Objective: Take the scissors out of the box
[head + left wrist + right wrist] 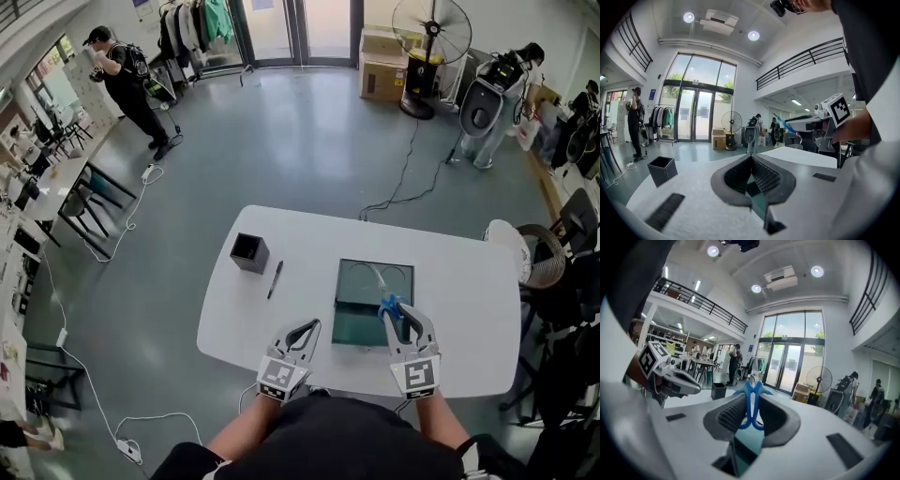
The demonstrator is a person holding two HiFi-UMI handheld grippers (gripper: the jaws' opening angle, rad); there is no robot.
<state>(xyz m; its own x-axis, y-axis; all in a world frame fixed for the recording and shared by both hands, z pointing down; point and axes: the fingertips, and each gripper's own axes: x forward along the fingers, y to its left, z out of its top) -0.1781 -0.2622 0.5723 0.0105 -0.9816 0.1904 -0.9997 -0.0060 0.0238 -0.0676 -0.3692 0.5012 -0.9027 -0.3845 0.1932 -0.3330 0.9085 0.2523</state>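
Blue-handled scissors (389,307) hang above the near right corner of the dark green box (352,281) on the white table (469,281). My right gripper (401,321) is shut on them. In the right gripper view the blue handle loops (751,408) sit pinched between the ribbed pads, with the blades pointing away and the green box (747,442) below. My left gripper (305,330) hovers left of the box, shut on nothing; in its own view the jaws (751,157) meet at their tips. That view also shows the right gripper (824,123) at the right, with the scissors (785,125) sticking out of it.
A black cube-shaped holder (249,252) and a black pen (274,278) lie on the table left of the box. Chairs (553,258) stand at the table's right end. A cable (403,178) runs across the floor beyond, where people and a large fan (429,37) stand.
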